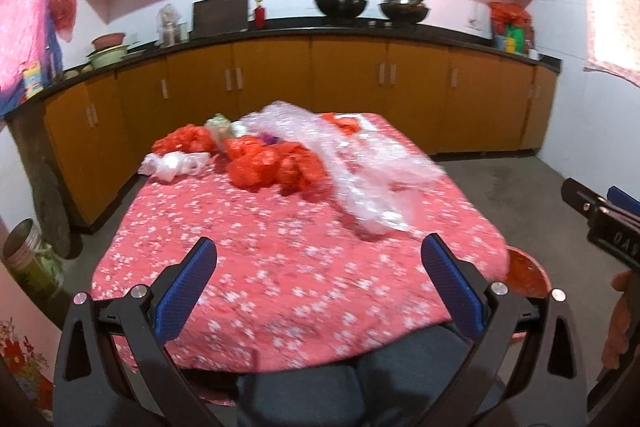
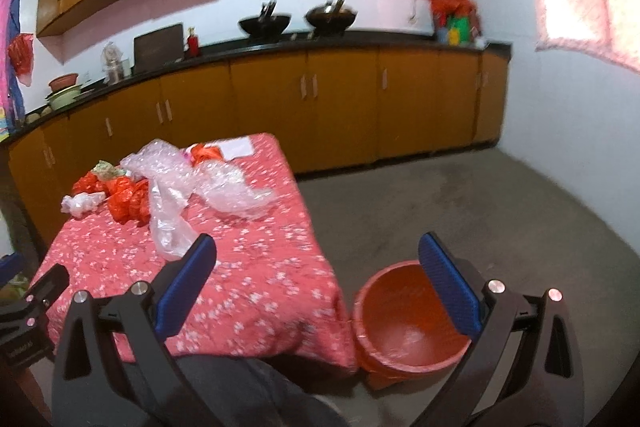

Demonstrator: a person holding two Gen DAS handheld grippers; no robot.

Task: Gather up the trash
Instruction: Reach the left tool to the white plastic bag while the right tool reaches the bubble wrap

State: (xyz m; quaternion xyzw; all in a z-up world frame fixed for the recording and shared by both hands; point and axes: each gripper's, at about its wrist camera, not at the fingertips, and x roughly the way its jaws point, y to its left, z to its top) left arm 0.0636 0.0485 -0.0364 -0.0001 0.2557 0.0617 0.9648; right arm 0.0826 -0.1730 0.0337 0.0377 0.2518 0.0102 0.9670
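Trash lies on the far half of a table with a pink flowered cloth (image 1: 280, 267): crumpled red plastic bags (image 1: 272, 167), a long clear bubble wrap sheet (image 1: 360, 171), a white bag (image 1: 172, 165) and a small green wrapper (image 1: 218, 125). The same pile shows in the right wrist view: red bags (image 2: 128, 199), clear wrap (image 2: 216, 183). An orange bucket (image 2: 404, 319) stands on the floor right of the table. My left gripper (image 1: 318, 259) is open and empty above the table's near half. My right gripper (image 2: 316, 259) is open and empty, above the table's right edge and the bucket.
Orange cabinets (image 1: 348, 79) with a black counter run along the back wall, holding two woks (image 1: 340, 5), bowls and a red bottle. A grey concrete floor (image 2: 480, 211) lies right of the table. A jar (image 1: 28, 259) stands on the floor at left. A white paper (image 2: 238, 147) lies at the table's far end.
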